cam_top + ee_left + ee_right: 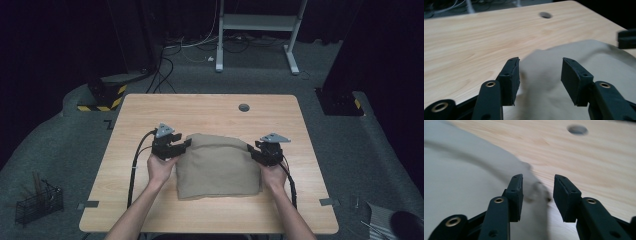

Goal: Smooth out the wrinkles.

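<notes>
A tan folded cloth [217, 167] lies in the middle of the wooden table [210, 112]. My left gripper [184, 144] sits at the cloth's far left corner, jaws open over the cloth [549, 75] edge with nothing pinched. My right gripper [254, 152] sits at the cloth's far right corner, also open, with the cloth [461, 177] edge lying between and below its jaws. In the left gripper view the left gripper [540, 77] straddles the cloth's corner. In the right gripper view the right gripper [537, 195] straddles a blurred cloth edge.
A round cable hole [243, 107] is in the table near its far edge. A wire basket [37, 202] stands on the floor at the left. A white frame [260, 30] and cables lie beyond the table. Bare wood surrounds the cloth.
</notes>
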`<state>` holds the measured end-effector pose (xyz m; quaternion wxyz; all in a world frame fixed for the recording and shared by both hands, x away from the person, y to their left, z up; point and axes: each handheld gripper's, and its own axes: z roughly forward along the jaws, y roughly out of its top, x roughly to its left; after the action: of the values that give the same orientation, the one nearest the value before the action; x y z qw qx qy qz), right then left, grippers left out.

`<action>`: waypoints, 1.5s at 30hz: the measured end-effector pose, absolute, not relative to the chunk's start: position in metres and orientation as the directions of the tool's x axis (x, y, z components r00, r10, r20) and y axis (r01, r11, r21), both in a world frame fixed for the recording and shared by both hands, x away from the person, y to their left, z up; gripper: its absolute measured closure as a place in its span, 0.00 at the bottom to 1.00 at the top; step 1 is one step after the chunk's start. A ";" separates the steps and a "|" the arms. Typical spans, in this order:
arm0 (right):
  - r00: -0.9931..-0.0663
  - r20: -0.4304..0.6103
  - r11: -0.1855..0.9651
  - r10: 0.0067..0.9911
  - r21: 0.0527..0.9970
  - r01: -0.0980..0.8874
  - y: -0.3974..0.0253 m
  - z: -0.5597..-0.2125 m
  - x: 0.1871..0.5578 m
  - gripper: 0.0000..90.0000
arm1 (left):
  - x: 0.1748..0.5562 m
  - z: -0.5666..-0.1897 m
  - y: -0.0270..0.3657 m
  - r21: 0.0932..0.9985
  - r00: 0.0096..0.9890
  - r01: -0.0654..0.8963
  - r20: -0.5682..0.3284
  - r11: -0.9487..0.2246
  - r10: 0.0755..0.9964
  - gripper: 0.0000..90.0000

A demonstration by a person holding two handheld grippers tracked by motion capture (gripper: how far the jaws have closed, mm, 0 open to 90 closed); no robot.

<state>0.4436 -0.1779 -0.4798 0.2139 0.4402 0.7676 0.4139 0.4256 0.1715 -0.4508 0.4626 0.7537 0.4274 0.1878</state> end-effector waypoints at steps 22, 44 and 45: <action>-0.505 0.016 0.289 0.863 0.805 0.519 -0.176 -0.487 0.442 0.64 | 0.433 -0.478 0.166 0.790 0.553 0.544 -0.086 -0.281 0.829 0.48; -0.553 0.068 0.304 0.830 0.777 0.551 -0.171 -0.504 0.417 0.46 | 0.400 -0.496 0.178 0.800 0.522 0.546 -0.092 -0.249 0.848 0.43; -0.543 0.072 0.290 0.837 0.783 0.551 -0.175 -0.502 0.412 0.46 | 0.395 -0.494 0.184 0.807 0.517 0.540 -0.095 -0.239 0.851 0.43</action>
<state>0.4117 -0.1751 -0.5020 0.1793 0.4431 0.7827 0.3985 0.3950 0.1843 -0.4936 0.4169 0.7648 0.4547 0.1860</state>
